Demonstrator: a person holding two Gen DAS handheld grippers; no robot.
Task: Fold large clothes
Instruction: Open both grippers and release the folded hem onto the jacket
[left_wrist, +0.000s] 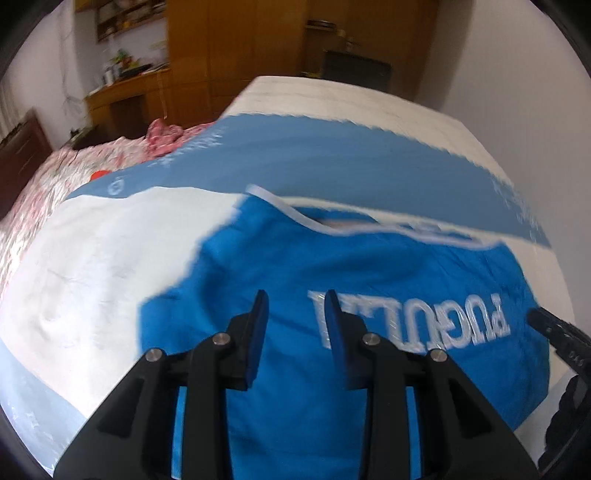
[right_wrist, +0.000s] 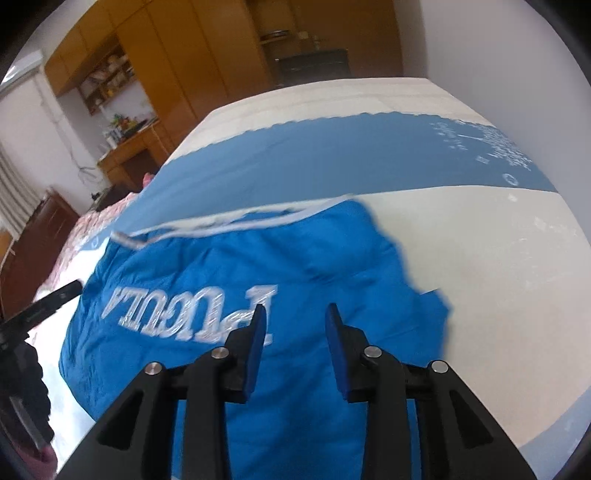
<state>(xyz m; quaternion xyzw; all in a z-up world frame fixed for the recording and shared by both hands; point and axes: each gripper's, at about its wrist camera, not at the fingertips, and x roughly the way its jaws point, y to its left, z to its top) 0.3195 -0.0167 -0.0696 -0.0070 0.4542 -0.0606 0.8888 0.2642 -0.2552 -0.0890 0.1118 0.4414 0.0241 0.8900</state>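
Left gripper with blue-padded fingers spread apart, gripping nothing, poised over the blue garment. Right gripper likewise parted and empty above the same garment, its black tip visible at the right border of the left wrist view.

Bright blue garment spread flat on a white and blue sheet, long axis running side to side across both views, white-trimmed edge toward the far end of the bed. White lettering across the cloth, upside down to both cameras.

Sheet covering a bed, with a floral pink cover along the left edge. Beyond the far edge, wooden cabinets, a cluttered desk, white walls.

Both grippers angled downward, side by side.
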